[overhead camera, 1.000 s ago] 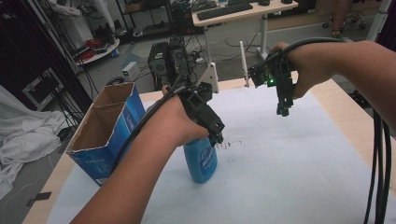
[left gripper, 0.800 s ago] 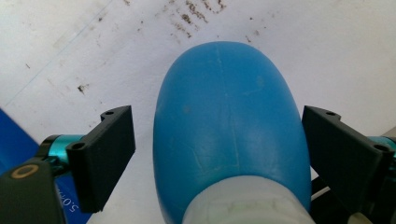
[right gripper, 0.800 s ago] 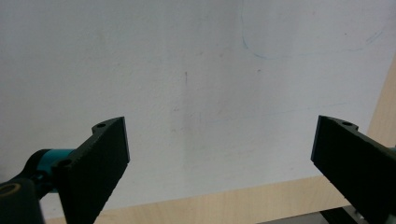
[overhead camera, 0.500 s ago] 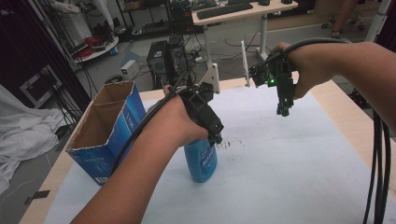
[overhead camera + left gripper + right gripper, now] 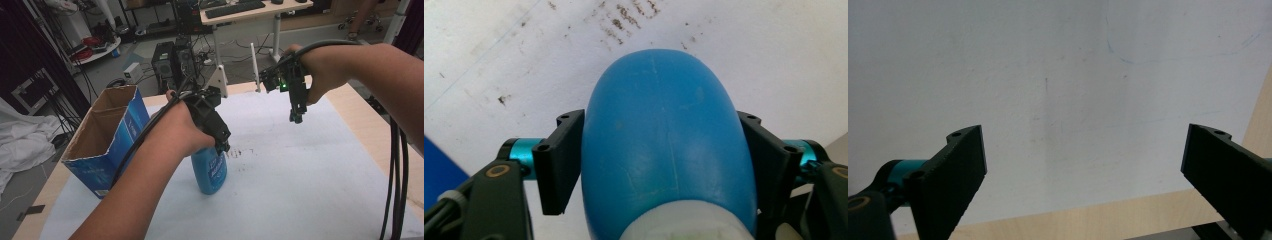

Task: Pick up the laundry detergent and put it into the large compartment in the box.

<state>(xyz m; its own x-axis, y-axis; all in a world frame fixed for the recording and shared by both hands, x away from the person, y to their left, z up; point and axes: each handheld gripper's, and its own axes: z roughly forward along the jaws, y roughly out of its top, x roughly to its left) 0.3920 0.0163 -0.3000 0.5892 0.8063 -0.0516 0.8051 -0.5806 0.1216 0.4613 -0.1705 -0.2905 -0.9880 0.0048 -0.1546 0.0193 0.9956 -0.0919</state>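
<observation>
My left tongs (image 5: 223, 146) have just been closing, and their pads now press both flanks of the blue bottle (image 5: 210, 172), which stands upright on the white sheet (image 5: 310, 170) straight below them. I come at it from above so the pinch lands on the rounded shoulder, where the left gripper view shows both jaws flat against the plastic (image 5: 664, 130); lower down I judge the body too broad for them. My right tongs (image 5: 296, 118) hang spread and empty above the sheet, off to the right of the bottle and farther from me, well apart from it, kept clear so the two cables do not cross.

The open box (image 5: 107, 135) stands just to the left of my left tongs, with its top rim near the level of the bottle's shoulder, so I judge a lift must clear that rim before any swing leftward. To the right and toward me the sheet lies bare. The table edge (image 5: 1088, 215) runs close under my right tongs.
</observation>
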